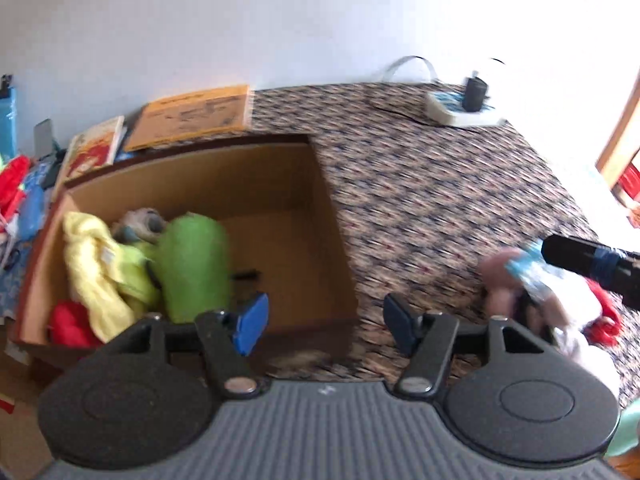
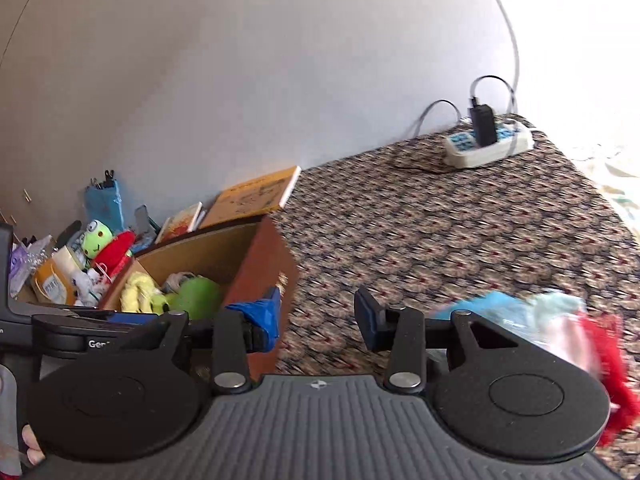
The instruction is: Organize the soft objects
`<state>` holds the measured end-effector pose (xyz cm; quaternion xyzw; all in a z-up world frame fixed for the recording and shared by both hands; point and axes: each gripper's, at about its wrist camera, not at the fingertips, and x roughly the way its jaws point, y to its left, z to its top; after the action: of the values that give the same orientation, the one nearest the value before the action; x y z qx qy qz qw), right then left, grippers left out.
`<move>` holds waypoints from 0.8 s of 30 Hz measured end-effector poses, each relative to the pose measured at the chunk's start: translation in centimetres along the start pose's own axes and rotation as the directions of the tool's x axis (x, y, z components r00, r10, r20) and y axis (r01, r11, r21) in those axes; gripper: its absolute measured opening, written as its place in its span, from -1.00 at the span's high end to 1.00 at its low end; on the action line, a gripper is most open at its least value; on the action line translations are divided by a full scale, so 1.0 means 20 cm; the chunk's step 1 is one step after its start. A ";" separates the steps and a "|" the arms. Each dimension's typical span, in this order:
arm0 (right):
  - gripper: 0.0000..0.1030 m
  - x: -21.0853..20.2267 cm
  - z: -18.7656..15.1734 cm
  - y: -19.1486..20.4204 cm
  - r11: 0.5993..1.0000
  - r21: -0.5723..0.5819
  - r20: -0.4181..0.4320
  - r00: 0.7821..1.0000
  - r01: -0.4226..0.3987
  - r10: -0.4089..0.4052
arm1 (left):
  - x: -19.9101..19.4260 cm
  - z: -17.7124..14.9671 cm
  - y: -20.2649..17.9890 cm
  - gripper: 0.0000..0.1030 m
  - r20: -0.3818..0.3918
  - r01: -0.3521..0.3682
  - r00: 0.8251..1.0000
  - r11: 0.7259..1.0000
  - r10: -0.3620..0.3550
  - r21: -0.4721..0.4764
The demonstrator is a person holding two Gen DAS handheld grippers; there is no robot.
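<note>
Both pairs of my blue-padded fingers [image 1: 253,322] are standing apart, gripping nothing: my left gripper [image 1: 325,322] is hovering at the open brown cardboard box [image 1: 280,184] holding the green plush roll [image 1: 192,268], my right gripper [image 2: 318,320] over patterned carpet [image 2: 440,240]. I'm judging the blurred heap of pink, blue and red soft toys [image 1: 520,288] comes next, best approached slowly; blur is hiding which toy lies on top.

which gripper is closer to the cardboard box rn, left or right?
Left. The left gripper hangs over the cardboard box at its near right corner, jaws open and empty. The right gripper sits out over the patterned carpet, right of the box.
</note>
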<state>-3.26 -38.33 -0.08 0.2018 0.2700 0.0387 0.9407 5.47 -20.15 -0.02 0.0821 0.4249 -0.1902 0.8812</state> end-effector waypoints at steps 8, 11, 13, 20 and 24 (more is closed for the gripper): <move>0.52 -0.25 -0.09 -0.29 0.997 -0.043 -0.034 0.997 0.069 -0.071 | 0.08 -0.13 -0.38 -0.32 -0.074 0.080 0.994 0.996 -0.076 0.049; 0.52 -0.32 -0.12 -0.37 0.997 -0.020 -0.046 0.996 0.076 -0.077 | 0.11 -0.15 -0.50 -0.32 -0.096 0.077 0.993 0.994 -0.070 0.075; 0.52 -0.35 -0.13 -0.41 0.997 -0.007 -0.049 0.996 0.080 -0.080 | 0.11 -0.16 -0.56 -0.32 -0.100 0.066 0.993 0.994 -0.057 0.092; 0.51 -0.41 -0.18 -0.41 0.997 -0.030 -0.038 0.997 0.065 -0.066 | 0.08 -0.14 -0.56 -0.33 -0.110 -0.010 0.994 0.998 0.017 0.061; 0.51 -0.35 -0.18 -0.30 0.998 -0.053 -0.068 0.997 0.018 -0.021 | 0.04 -0.13 -0.41 -0.36 -0.117 -0.079 0.990 0.997 0.078 -0.008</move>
<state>-11.29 -43.94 -1.77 0.1733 0.3028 0.0434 0.9361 0.63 -27.08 -2.15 0.1041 0.4734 -0.1475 0.8622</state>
